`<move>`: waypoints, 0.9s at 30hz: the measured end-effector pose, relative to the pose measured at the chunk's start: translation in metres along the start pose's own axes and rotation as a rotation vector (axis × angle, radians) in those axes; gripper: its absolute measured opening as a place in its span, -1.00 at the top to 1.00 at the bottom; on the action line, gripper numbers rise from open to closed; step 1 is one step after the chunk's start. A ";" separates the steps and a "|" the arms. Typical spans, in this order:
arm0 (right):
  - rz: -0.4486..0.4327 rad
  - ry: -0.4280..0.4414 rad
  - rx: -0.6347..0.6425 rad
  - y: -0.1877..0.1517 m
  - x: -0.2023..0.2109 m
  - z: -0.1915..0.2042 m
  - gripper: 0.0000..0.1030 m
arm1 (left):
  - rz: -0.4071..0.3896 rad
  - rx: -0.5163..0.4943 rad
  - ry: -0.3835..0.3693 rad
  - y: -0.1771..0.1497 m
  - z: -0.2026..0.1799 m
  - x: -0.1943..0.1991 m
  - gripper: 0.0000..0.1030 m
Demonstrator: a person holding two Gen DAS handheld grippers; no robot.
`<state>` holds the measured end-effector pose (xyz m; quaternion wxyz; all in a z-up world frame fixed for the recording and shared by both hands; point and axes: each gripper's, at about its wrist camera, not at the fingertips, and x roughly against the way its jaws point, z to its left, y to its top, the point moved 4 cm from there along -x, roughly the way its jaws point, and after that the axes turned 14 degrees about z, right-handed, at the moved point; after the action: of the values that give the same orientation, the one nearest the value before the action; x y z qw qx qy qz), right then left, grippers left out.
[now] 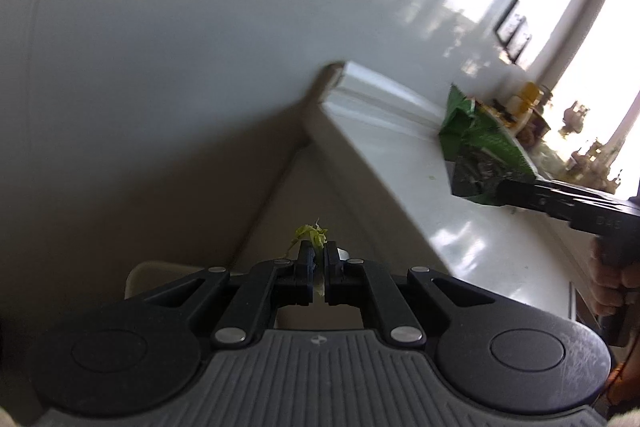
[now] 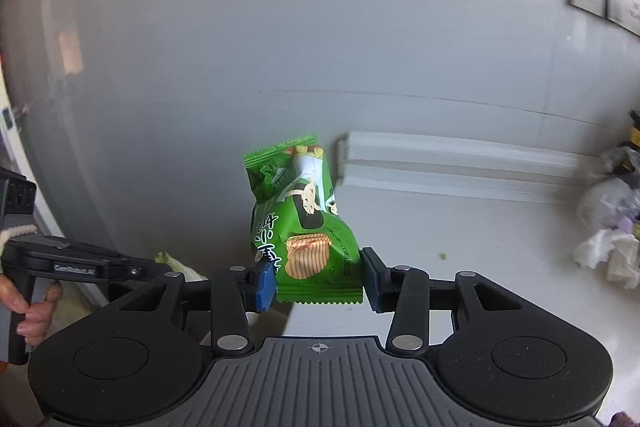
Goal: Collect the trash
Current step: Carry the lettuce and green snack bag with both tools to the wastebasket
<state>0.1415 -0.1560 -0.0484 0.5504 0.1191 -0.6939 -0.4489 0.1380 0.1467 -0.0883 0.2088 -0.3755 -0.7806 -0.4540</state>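
Left wrist view: your left gripper (image 1: 319, 259) is pinched tight on a scrap of wilted green leaf (image 1: 311, 235), carried clear of the white counter (image 1: 400, 171), probably toward a bin.

Right wrist view: your right gripper (image 2: 319, 277) clamps the green snack bag (image 2: 306, 223) by its lower end, upright, above the counter's edge (image 2: 460, 239). Crumpled tissues (image 2: 608, 255) wait farther right.

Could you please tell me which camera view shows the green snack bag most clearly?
The right wrist view: the green snack bag sits centred, print legible, between the right tongs. The left wrist view shows it small and blurred.
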 end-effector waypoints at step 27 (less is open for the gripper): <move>0.296 -0.046 0.180 -0.030 -0.115 0.112 0.19 | 0.093 0.297 0.151 -0.076 0.094 -0.097 0.92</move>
<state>0.0763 -0.0423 -0.1454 0.5817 0.0541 -0.7534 -0.3016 0.1413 0.1663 -0.2417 0.3410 -0.3411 -0.8027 -0.3507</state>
